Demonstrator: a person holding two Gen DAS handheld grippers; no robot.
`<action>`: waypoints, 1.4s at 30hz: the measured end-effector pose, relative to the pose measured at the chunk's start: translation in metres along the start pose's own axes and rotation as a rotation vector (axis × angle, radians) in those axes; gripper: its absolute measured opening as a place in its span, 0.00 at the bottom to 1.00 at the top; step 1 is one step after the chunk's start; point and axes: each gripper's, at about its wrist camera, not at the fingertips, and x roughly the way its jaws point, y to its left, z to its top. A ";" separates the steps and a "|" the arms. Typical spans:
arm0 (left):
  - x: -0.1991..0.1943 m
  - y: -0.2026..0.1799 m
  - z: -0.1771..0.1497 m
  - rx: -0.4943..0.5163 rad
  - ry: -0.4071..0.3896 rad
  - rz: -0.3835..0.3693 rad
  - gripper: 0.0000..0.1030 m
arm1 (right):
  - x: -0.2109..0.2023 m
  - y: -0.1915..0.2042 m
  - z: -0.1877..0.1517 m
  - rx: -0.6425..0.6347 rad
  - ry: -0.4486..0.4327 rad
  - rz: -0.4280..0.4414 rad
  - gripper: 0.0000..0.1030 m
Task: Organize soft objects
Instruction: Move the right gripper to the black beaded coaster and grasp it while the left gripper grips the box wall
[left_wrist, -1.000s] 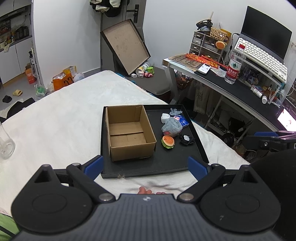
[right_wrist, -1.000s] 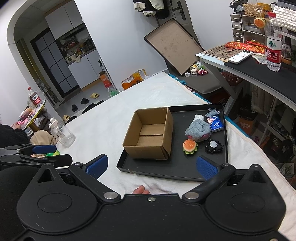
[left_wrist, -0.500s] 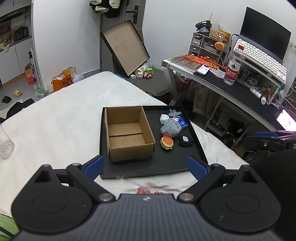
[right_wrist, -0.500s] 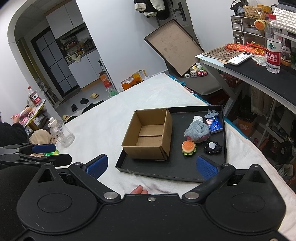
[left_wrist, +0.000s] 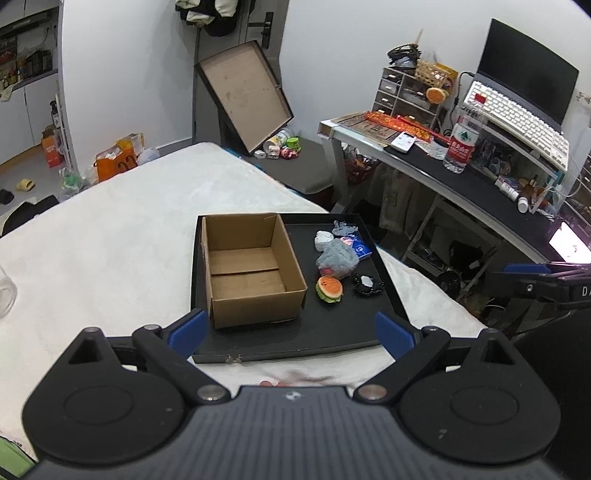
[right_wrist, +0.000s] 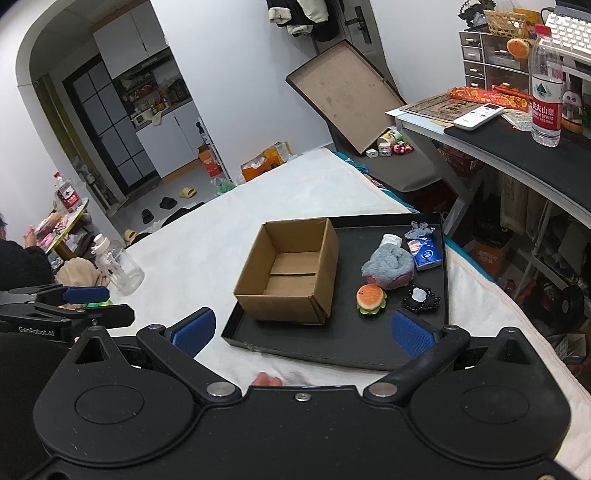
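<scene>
1. We hold the left gripper (left_wrist: 290, 330) above the near edge of the black tray (left_wrist: 295, 345), its blue-padded fingers spread wide with nothing between them.
2. Our right gripper (right_wrist: 302, 332) hangs over the same near edge, its fingers just as wide apart and empty.
3. The tray rests on the white blanket (left_wrist: 110, 240), near its right edge.
4. An open cardboard box (left_wrist: 251, 269) fills the tray's left half, reaching back to the far left corner; we see only bare cardboard inside.
5. The soft things lie in the tray's right half: a grey plush toy (right_wrist: 388, 266) near the middle of that half, with a small white item (right_wrist: 391, 240) touching its far side.
6. A burger toy (right_wrist: 370, 298) sits just in front of the plush, and a black frilly piece (right_wrist: 420, 298) lies beside it toward the right rim.
7. A blue packet (right_wrist: 424, 252) lies along the right rim, and a small grey item (right_wrist: 419, 228) sits at the far right corner.
</scene>
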 end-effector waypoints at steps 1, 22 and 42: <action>0.003 0.002 0.000 -0.003 0.003 0.002 0.94 | 0.002 -0.001 -0.001 0.002 0.001 -0.001 1.00; 0.055 0.048 -0.001 -0.094 0.025 0.095 0.94 | 0.049 -0.031 0.000 -0.046 -0.019 -0.032 1.00; 0.142 0.069 0.004 -0.108 0.109 0.155 0.94 | 0.117 -0.083 0.003 -0.008 0.029 -0.096 1.00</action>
